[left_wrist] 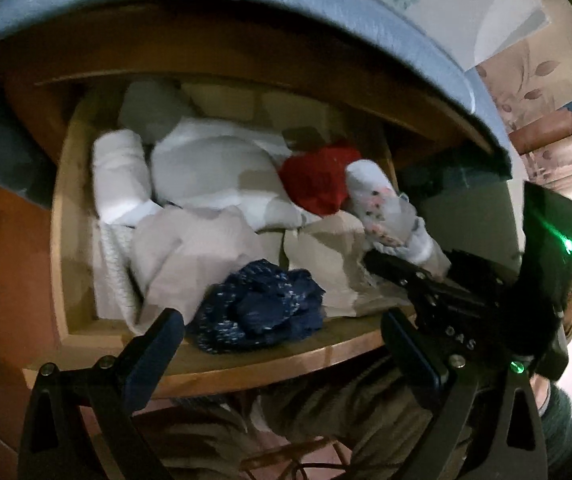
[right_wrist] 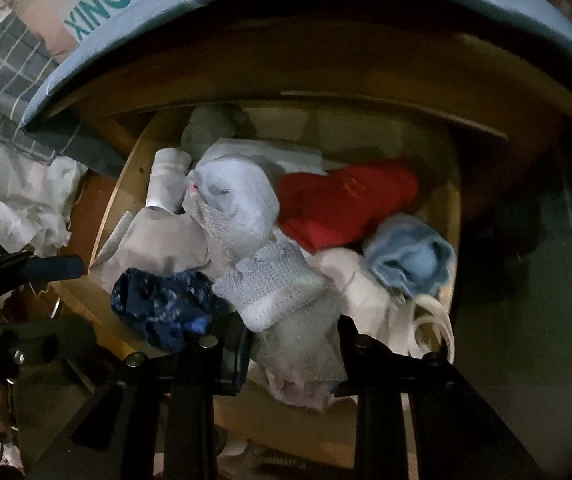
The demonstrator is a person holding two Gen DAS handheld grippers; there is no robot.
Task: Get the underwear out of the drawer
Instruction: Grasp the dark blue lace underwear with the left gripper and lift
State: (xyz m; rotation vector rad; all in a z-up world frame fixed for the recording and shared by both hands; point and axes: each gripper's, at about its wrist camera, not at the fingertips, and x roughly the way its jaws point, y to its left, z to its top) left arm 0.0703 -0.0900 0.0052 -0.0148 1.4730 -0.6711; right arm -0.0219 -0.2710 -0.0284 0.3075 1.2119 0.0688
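Clearly the pale white-and-grey knitted garment with a small pink print is soft, light and limp — it sags and folds where it hangs, so it should handle best pinched at a bunched fold, not a loose edge. At the lower centre of the right wrist view the right gripper has its fingers closed down on that fabric, part of which drapes over the heap. The left gripper, at the bottom of its own view, stands wide open and empty, just above a crumpled dark blue speckled garment. Both lie in the open light wooden drawer, crammed with a red cloth and beige pieces. Above it runs a blue-edged mattress — the room is dim and cluttered
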